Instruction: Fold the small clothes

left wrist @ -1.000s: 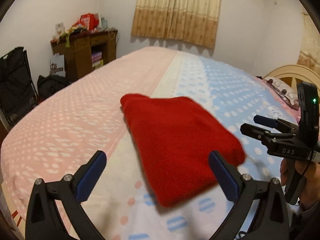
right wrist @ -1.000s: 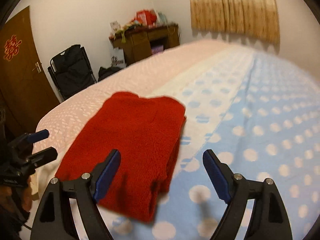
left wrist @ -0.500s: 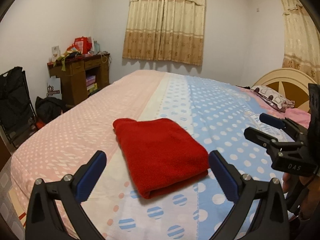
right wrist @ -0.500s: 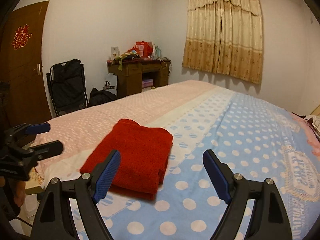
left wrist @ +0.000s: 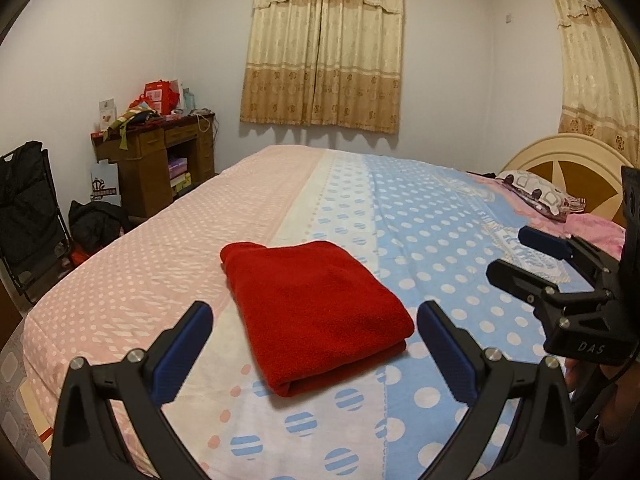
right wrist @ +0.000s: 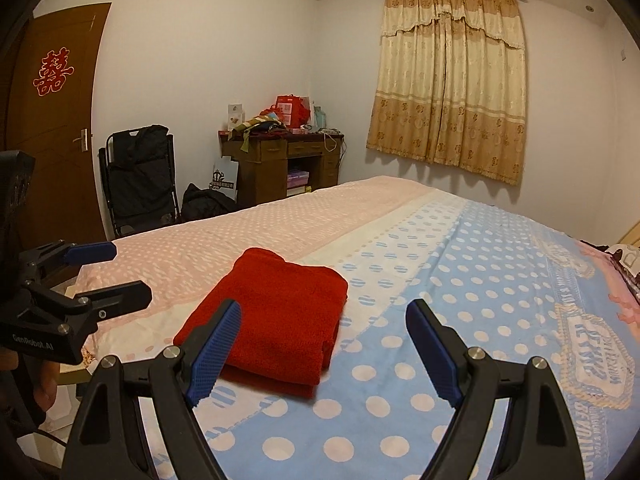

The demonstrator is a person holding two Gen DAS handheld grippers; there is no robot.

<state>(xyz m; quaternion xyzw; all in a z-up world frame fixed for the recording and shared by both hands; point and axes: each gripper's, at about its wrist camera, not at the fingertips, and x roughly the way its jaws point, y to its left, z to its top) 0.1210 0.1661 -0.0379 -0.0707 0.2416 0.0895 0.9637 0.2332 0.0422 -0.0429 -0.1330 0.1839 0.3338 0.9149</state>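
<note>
On the bed (left wrist: pixel 420 216), a folded red cloth (left wrist: pixel 316 308) lies ahead of both grippers' wide, empty jaws: left gripper (left wrist: pixel 316 356), right gripper (right wrist: pixel 324 344).

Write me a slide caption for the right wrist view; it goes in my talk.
Folded red cloth lies on the bed; right gripper and left gripper open, clear of it.

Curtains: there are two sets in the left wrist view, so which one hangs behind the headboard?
The curtain at the right edge, directly above the cream headboard. The other curtain hangs on the far wall beyond the bed's foot.
</note>
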